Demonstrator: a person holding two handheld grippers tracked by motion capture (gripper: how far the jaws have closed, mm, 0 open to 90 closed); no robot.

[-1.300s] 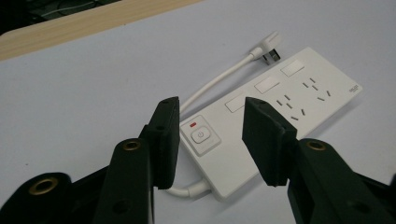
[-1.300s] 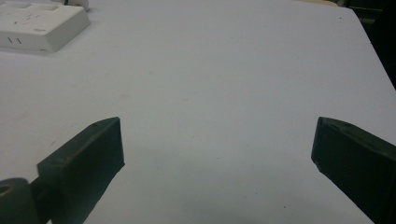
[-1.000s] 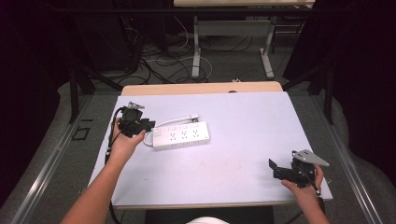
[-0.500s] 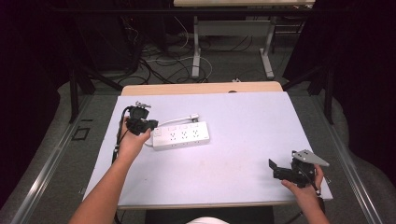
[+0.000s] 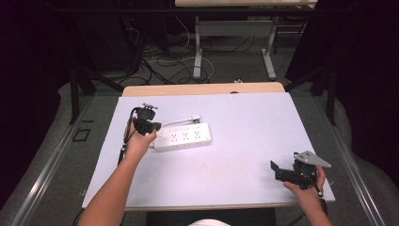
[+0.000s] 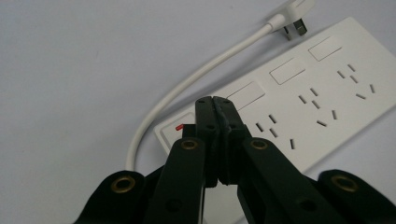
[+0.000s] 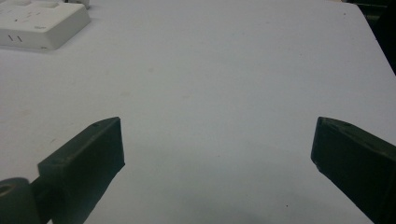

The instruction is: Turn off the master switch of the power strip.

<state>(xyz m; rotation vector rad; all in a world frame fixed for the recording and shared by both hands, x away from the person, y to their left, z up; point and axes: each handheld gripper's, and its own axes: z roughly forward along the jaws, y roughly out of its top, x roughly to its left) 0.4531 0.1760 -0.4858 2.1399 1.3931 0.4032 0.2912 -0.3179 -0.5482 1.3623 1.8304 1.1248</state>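
Presently the left gripper [image 6: 215,100], jaws pressed together and empty, sits over the switch end of the white plastic power strip [image 5: 182,137] left of frame centre, apparently to press it; the right gripper [image 5: 281,170], jaws wide, idles lower right.

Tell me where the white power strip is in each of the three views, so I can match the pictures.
High view: the power strip lies left of centre on the table, at the left gripper.
Left gripper view: it fills the right half, past the shut jaws.
Right gripper view: one end sits in the top left corner.
Shared landmark: the strip's socket holes.
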